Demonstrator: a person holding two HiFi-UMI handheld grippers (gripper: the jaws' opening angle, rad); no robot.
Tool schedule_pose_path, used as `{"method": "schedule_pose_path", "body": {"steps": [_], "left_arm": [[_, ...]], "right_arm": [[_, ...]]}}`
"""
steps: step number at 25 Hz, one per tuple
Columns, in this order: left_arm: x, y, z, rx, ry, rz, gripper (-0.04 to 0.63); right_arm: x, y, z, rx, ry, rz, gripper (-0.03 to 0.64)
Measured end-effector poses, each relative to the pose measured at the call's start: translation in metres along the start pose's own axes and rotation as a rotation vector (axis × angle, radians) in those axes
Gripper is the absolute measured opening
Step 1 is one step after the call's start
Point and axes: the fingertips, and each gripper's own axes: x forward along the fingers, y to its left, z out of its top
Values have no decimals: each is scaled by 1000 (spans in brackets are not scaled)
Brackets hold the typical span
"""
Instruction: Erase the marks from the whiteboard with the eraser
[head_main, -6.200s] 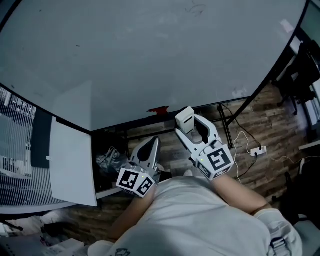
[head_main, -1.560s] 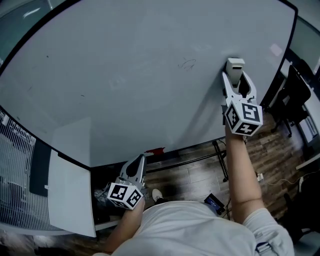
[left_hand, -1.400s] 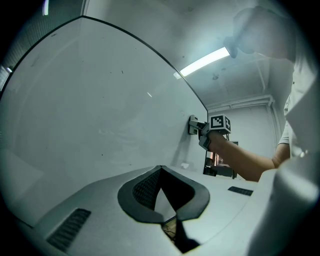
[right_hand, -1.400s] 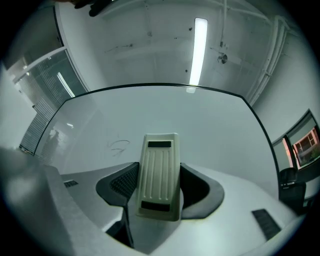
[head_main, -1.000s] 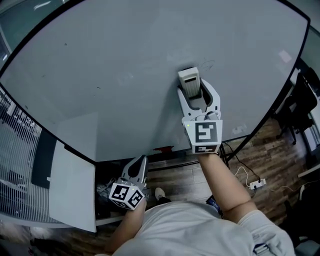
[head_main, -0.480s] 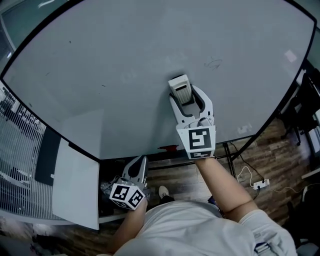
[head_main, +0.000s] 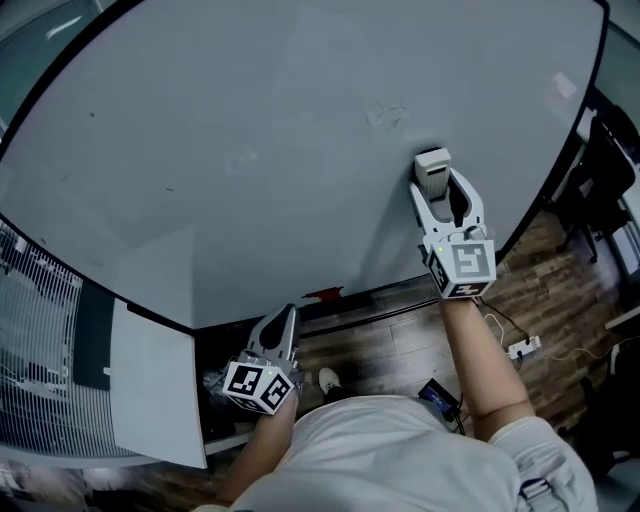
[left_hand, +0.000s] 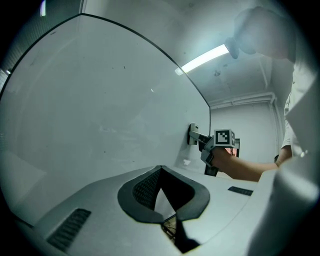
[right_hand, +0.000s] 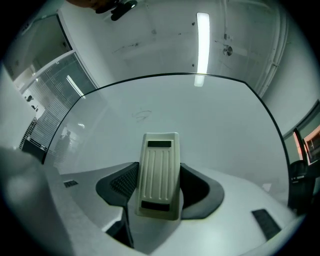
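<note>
The big whiteboard (head_main: 250, 120) stands upright before me. A faint scribble mark (head_main: 385, 115) (right_hand: 142, 115) is on it at upper right. My right gripper (head_main: 437, 182) (right_hand: 157, 192) is shut on the cream ribbed eraser (head_main: 432, 172) (right_hand: 158, 172), pressing it against the board just below and right of the scribble. The same eraser (left_hand: 193, 134) and right gripper (left_hand: 200, 141) show far off in the left gripper view. My left gripper (head_main: 281, 325) (left_hand: 160, 192) hangs low below the board's bottom edge, its jaws closed with nothing between them.
A red item (head_main: 322, 294) lies at the board's bottom rail. A white panel (head_main: 155, 380) leans at lower left beside a slatted screen (head_main: 40, 360). Wood floor holds a power strip (head_main: 524, 348) and cable; a dark chair (head_main: 605, 150) is at right.
My right gripper has swept the eraser across the board: from the right side, left to the middle, and now back right, below the scribble. The left gripper stayed low.
</note>
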Motion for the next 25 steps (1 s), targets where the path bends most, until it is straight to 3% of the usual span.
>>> {"method": "schedule_pose_path", "body": {"steps": [6,13,18,25], "left_arm": [[18,-16,-4,-2,11,-44,6],[35,-27,-11,8,31,-76,6],[40,-28,-14,32,38,-76,6],[40,-25,-16,31,42,-71,6]], "right_arm": [[-19,-67,-32,35,32,-97,252],[-21,-70,-36,48,26,-143,252],[-15,-22,-37,28,19,-85,252],[1,101,-32,-35,-25,91,252]]}}
